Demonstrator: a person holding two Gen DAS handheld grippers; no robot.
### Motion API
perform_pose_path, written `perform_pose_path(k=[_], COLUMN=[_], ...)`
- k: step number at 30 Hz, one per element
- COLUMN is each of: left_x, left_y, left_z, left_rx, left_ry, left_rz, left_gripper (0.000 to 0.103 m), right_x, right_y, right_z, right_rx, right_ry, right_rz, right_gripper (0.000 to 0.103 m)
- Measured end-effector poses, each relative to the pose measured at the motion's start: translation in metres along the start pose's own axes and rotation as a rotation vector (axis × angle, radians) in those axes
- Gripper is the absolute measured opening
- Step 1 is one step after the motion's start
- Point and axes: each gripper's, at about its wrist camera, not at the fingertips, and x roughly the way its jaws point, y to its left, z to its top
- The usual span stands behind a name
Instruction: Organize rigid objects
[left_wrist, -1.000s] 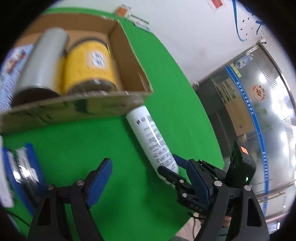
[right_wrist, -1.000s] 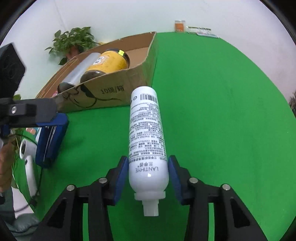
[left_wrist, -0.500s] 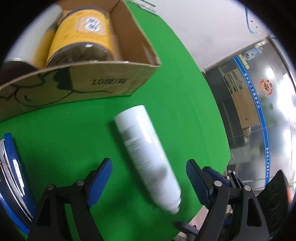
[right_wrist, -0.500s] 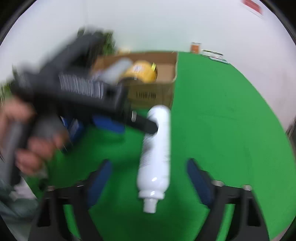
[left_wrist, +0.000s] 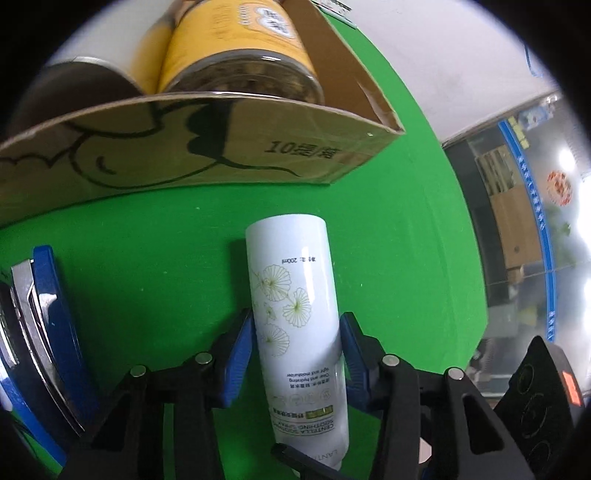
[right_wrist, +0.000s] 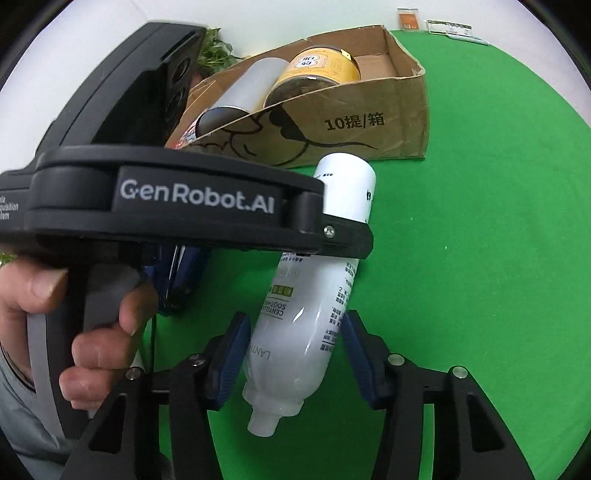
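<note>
Here, on the green table (left_wrist: 147, 258), the cardboard box (left_wrist: 221, 147) already holds 2 items lying side by side, a silver cylinder (right_wrist: 255, 81) and a yellow jar (left_wrist: 236, 48); bare cardboard floor remains only at the end beyond the jar. The white spray bottle (left_wrist: 291, 295) lies on the cloth just in front of the box's near wall, base toward the box and apart from it, neck toward the grippers. The left gripper (left_wrist: 295, 321), held in the person's hand (right_wrist: 74, 332), has just been closing, and its 2 blue pads now bear on the bottle's mid-body, one on each flank. The right gripper (right_wrist: 295, 325) has also just been closing about the neck end; its pads sit tight alongside the bottle, but whether they press on it cannot be told. The main hazard is probably this double hold: if both tools clamp and move on different paths, the smooth round body could twist out of 1 pair of pads or the tools could knock together. A lift begun too low would likely drive the base into the box wall. The narrow free space could let the bottle jam against the jar.
</note>
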Motion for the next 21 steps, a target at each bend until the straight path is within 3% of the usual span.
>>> perform_pose_path(k=[4, 9, 13, 21], left_x=[-0.011, -0.054, -0.092, -0.135], left_y=[-0.003, -0.022, -0.037, -0.068], left_z=[-0.003, -0.002, 0.020, 0.075], left_rx=[0.015, 0.075, 0.131, 0.227], left_ry=[-0.031, -0.154, -0.239, -0.317], left_rz=[0.013, 0.008, -0.017, -0.005], left_gripper=[0.044, 0.044, 0.044, 0.044], right_x=[-0.006, -0.046, -0.080, -0.118], right_y=[0.012, 0.031, 0.039, 0.035], right_z=[0.001, 0.014, 0.037, 0.099], right_rx=[-0.029, -0.091, -0.143, -0.195], right_ry=[-0.013, -0.134, -0.239, -0.353], right_rz=[-0.048, -0.073, -0.113, -0.152], right_gripper=[0.047, 0.047, 0.047, 0.047])
